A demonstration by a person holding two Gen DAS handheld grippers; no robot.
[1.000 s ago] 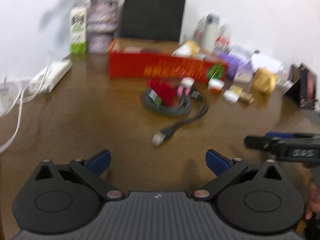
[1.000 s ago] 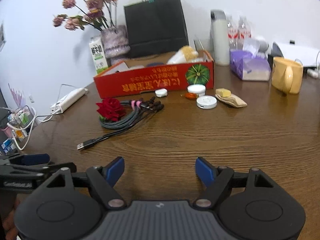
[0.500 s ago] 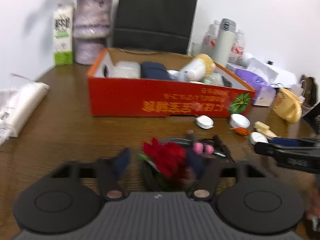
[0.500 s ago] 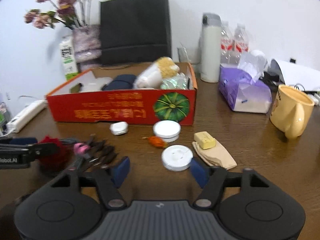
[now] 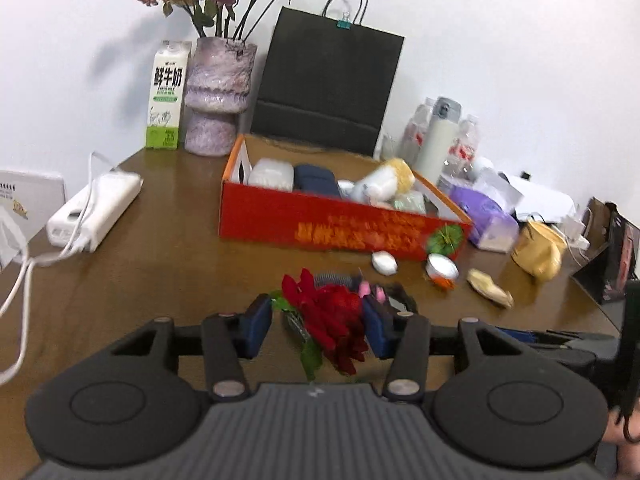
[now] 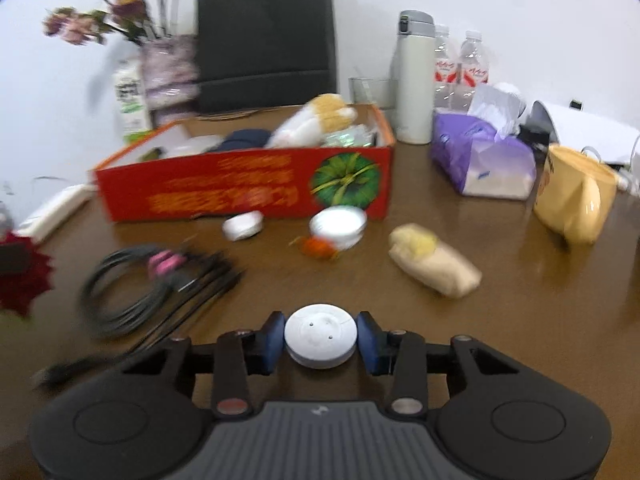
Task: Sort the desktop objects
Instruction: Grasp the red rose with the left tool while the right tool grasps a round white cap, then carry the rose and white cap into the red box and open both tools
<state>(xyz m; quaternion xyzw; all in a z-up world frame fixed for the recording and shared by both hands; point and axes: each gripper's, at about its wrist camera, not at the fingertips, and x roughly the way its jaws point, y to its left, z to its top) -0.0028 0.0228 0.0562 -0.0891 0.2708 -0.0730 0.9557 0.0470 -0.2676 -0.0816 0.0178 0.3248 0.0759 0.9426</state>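
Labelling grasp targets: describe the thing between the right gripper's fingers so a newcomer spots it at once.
Start at the red cardboard box on the brown table, then come toward the camera past the two small white items at its foot. The white round disc sits between the right gripper fingers, which are closing: flat-topped with tiny dots.

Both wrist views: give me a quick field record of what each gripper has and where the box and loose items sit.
left gripper: red flower between its fingers, lifted clear of the table
right gripper: jaws closing on the white round case
red box: behind the loose items, already holding several things
cable bundle: on the table, left of the case
white tin: against the box front
yellow mug: far right
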